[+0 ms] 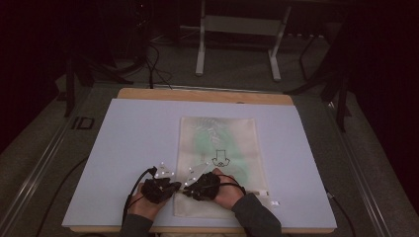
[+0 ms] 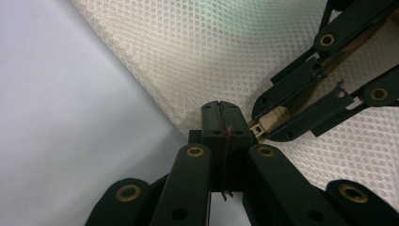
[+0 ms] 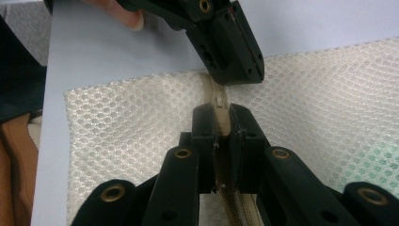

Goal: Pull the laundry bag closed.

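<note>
White mesh bag (image 1: 217,163) lies flat on the surface (image 1: 123,148), long axis running away from the person. Both hands rest low at its near-left corner; left gripper (image 1: 174,186) jaws pinch the bag's edge, right gripper (image 1: 187,189) jaws clamp the zipper pull (image 3: 219,104).

You have a wooden table (image 1: 148,94) topped by a pale lavender board (image 1: 133,143), with a white mesh bag (image 1: 217,148) lying flat toward five o'clock.

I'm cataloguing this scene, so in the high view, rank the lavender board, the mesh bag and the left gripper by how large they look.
1. Lavender board: largest by far.
2. Mesh bag: covers a modest part of the board.
3. Left gripper: smallest, even though it sits nearest the camera.
</note>
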A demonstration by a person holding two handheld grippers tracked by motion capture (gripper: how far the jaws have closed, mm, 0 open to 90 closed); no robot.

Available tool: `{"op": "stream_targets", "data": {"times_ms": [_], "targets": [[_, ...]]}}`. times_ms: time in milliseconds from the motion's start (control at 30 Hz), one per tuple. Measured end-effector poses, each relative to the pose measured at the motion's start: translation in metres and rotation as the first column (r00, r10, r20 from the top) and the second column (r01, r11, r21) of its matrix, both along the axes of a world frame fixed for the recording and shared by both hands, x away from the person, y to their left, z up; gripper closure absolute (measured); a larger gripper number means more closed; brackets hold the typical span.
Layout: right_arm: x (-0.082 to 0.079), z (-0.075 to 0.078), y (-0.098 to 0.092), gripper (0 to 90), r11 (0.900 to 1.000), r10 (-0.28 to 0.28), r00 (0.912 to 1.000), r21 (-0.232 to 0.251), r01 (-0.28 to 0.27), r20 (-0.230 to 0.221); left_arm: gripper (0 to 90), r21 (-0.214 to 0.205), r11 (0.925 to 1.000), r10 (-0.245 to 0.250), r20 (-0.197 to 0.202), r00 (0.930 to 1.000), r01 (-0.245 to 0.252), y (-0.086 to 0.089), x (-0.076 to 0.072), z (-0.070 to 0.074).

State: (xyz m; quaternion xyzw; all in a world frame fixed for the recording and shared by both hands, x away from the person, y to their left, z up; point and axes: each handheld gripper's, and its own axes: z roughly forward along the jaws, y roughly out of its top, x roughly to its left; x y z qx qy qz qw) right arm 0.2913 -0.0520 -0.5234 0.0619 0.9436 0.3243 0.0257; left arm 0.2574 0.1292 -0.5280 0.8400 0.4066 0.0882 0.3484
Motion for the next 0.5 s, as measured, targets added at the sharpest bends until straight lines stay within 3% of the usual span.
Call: {"op": "stream_targets", "data": {"times_ms": [67,500], "targets": [[-0.0010,0.0012,0.0002,82.6,0.9999,0.009,0.9999,-0.014,-0.009,0.013,89.6,0.016,0.9999,-0.003,0.008,1.0000,0.003,-0.0014,-0.0009,0.0003],[-0.0049,0.0045,-0.0049,82.6,0.9984,0.020,0.9989,-0.053,-0.018,0.043,89.6,0.001,1.0000,0.000,0.009,1.0000,0.000,-0.0001,-0.0012,-0.0007]]}}
